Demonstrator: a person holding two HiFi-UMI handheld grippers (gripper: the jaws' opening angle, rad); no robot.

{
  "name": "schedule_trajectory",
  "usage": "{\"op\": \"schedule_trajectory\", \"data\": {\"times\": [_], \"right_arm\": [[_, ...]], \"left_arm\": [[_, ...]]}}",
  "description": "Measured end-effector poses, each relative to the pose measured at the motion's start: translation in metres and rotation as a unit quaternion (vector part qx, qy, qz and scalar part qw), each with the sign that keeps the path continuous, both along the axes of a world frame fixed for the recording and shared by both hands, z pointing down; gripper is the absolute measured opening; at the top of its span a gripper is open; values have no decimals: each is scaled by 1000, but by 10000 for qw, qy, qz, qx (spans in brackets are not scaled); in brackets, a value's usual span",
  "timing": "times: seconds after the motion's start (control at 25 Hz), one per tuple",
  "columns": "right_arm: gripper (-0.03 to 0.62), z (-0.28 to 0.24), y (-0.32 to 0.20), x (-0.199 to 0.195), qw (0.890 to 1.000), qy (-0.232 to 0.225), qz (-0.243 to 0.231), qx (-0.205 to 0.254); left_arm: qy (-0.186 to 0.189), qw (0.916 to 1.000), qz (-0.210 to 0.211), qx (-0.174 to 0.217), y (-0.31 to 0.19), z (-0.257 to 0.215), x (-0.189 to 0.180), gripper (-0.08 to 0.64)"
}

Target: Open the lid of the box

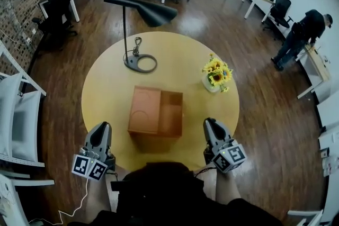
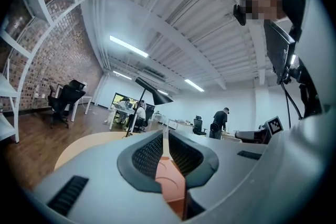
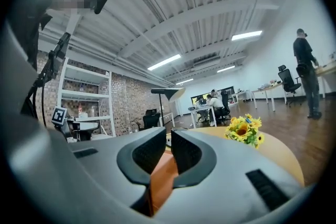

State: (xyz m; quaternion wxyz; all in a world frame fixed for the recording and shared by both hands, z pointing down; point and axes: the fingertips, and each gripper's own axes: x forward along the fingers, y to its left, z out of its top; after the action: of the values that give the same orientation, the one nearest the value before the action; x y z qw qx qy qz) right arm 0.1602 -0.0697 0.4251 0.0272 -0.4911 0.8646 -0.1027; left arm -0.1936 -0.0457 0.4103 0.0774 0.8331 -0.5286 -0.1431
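Note:
A brown wooden box (image 1: 156,114) stands in the middle of the round yellow table (image 1: 106,87). Its left half shows a lighter panel with a curved line, its right half a darker recess. My left gripper (image 1: 101,125) hovers at the table's near edge, left of the box and apart from it, jaws together and empty. My right gripper (image 1: 211,122) hangs at the near right, also clear of the box, jaws drawn together with only a sliver between them and nothing held. Both gripper views show the box (image 2: 170,186) (image 3: 160,181) low between the closed jaws.
A black desk lamp (image 1: 140,63) stands on the table behind the box, its shade reaching right. A vase of sunflowers (image 1: 216,75) sits at the right rear. White shelving (image 1: 16,119) stands on the left; people work at desks further back.

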Motion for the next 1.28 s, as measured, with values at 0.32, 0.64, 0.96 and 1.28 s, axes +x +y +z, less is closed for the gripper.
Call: {"op": "schedule_trajectory", "data": {"times": [0.32,0.64,0.96,1.28], "right_arm": [[2,-26,-9,0,9993,-79,205,311],[0,-35,-11,10,9983,-259,415,311],[0,-24,-16,14,9985,-223,478,173],[0,-21,-16,15,9985,-226,475,136]], "left_arm": [[-35,9998,161,137,-4,-11,10,23],[-2,9998,99,163,1,-13,12,23],[25,9999,-12,109,-2,-9,8,21],[58,10000,-42,22,-5,-3,4,21]]}}
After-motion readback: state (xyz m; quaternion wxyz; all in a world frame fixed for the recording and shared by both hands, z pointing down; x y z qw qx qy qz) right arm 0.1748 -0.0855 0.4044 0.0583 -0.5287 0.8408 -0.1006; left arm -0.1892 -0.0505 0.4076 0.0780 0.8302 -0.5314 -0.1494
